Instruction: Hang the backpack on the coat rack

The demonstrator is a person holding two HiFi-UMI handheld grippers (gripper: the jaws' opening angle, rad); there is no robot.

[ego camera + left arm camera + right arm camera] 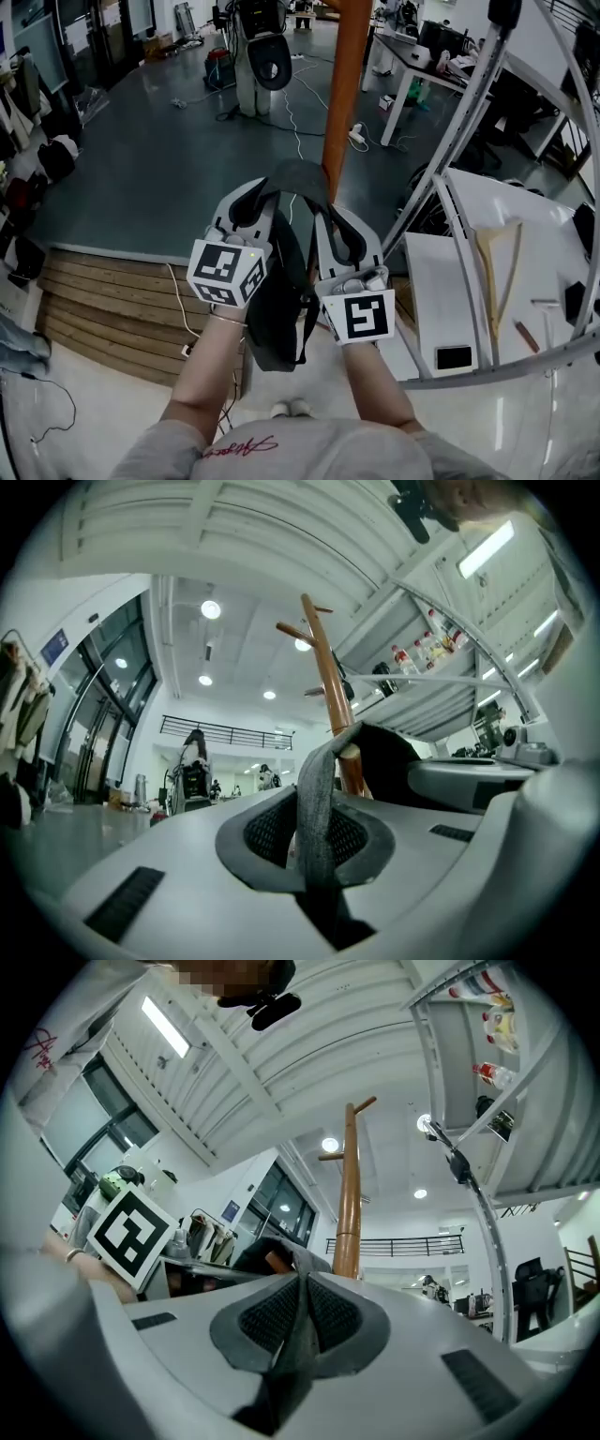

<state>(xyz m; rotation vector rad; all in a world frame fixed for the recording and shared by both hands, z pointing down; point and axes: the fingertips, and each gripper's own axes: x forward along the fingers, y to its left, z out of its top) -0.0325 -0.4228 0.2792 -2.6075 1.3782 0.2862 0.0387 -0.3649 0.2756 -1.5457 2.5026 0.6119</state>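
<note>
- Backpack [277, 309] hangs dark between our two grippers, close before the coat rack [345, 84]. Its grey top strap [298, 176] arcs from one gripper to the other.
- Our left gripper [251, 199] pinches that strap, and our right gripper [333, 220] is pressed onto it too.
- A white tube frame [450, 159] slants just right of the pole, with a white table [469, 202] beyond. Cables [291, 103] trail over the floor.
- We cannot read the red script on our shirt [239, 448].
- Only the gripper views show the rack's pegs [298, 630], high above the strap.

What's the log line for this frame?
left gripper: shut on strap | right gripper: shut on strap | backpack: hangs below grippers | coat rack: ahead, backpack not yet hung
</note>
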